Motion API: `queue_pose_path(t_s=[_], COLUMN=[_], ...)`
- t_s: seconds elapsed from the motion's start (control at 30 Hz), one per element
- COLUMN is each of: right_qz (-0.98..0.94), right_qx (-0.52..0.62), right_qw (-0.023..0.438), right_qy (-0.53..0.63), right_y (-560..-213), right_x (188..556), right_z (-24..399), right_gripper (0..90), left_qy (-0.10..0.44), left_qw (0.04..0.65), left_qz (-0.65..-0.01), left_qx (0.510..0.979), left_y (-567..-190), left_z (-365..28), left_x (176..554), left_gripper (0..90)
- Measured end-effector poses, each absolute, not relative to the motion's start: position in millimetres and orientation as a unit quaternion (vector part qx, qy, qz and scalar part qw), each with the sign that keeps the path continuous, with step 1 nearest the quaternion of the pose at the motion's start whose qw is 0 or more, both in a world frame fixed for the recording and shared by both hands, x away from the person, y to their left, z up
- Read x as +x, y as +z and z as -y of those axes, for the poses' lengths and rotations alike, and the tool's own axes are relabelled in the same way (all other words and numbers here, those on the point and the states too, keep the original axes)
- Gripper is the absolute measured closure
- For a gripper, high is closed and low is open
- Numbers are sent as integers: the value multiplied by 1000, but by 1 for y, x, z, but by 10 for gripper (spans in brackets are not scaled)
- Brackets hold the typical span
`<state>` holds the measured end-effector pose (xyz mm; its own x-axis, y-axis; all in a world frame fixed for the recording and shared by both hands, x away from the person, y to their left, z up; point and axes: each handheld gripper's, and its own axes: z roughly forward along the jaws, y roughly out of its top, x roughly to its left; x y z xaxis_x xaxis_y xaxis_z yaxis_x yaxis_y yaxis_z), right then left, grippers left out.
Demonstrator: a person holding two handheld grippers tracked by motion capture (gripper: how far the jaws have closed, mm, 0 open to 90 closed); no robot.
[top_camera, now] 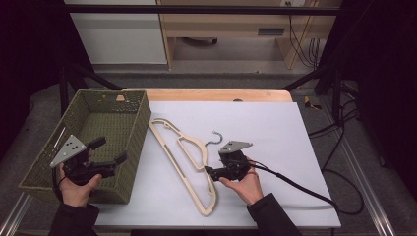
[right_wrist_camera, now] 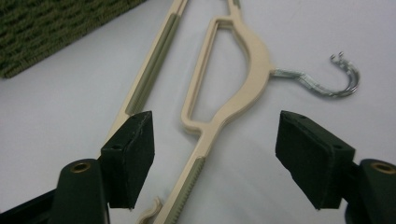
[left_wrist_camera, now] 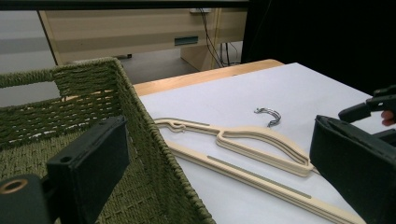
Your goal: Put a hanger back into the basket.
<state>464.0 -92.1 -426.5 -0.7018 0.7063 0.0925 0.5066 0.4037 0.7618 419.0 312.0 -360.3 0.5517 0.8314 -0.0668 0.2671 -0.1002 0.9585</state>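
On the worktop [top_camera: 275, 128] the basket [top_camera: 129, 147] stands at the left edge, the hanger [top_camera: 184, 157] just to its right, hook [top_camera: 216, 137] pointing right. The left tongs [top_camera: 109, 152] hang over the basket; the right tongs [top_camera: 210, 171] sit beside the hanger's near arm

Both forearms wear dark sleeves. Each black claw, left claw [top_camera: 109, 151] and right claw [top_camera: 208, 170], carries a grey three-cornered plate dotted with holes, brass-ringed screw holes, and a black cable.

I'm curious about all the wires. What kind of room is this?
Probably a lab or workshop: a table under a black frame, cables trailing over the floor, and wooden desks behind it.
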Motion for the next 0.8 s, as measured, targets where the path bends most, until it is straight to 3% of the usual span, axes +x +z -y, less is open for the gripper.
queue_pose_path(t_s=[0.37,0.8], right_qz=[-845,-838], right_qx=[389,428], right_qw=[97,33], right_qy=[353,338], right_y=[-460,-467], right_x=[467,469], right_z=[78,73], right_gripper=[466,696], left_qy=[259,254], left_qw=[540,536], left_qz=[-394,-392], left_qx=[697,703], left_y=[-361,-363], left_z=[-311,-307], left_x=[419,421], left_gripper=[50,53])
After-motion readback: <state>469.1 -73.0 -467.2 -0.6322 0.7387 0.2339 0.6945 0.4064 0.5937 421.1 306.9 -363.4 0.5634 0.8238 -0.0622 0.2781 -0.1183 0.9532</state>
